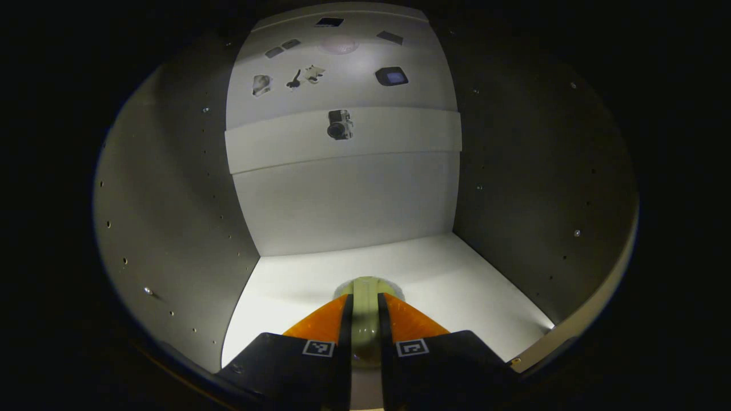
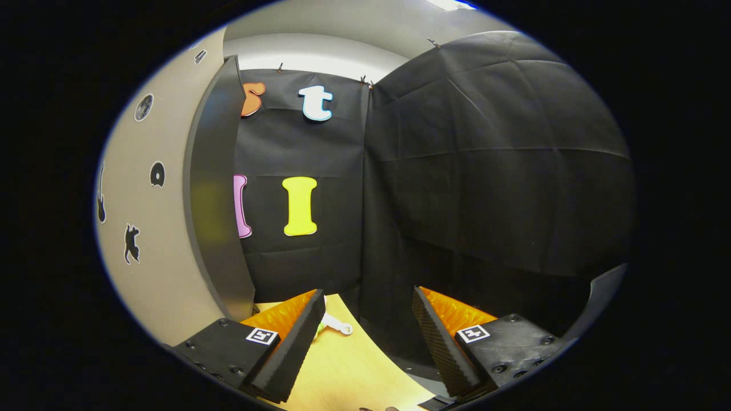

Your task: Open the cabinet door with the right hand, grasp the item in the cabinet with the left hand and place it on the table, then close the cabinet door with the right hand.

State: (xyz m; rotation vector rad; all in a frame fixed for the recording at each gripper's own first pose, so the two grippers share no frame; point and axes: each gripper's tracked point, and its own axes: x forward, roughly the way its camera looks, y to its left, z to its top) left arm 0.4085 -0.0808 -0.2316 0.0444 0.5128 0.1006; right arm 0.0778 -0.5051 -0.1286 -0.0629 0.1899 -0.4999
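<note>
Left gripper (image 1: 364, 319) is clenched on what appears to be a pale green item (image 1: 365, 297) resting on the cabinet floor (image 1: 457, 274). Withdraw straight back; right gripper (image 2: 368, 337), released, waits beside the open door (image 2: 214, 200).

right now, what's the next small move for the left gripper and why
Probably draw the left gripper straight back out of the cabinet: its fingers look closed on the pale green item, which sits on the white cabinet floor, and the side walls leave room.
</note>
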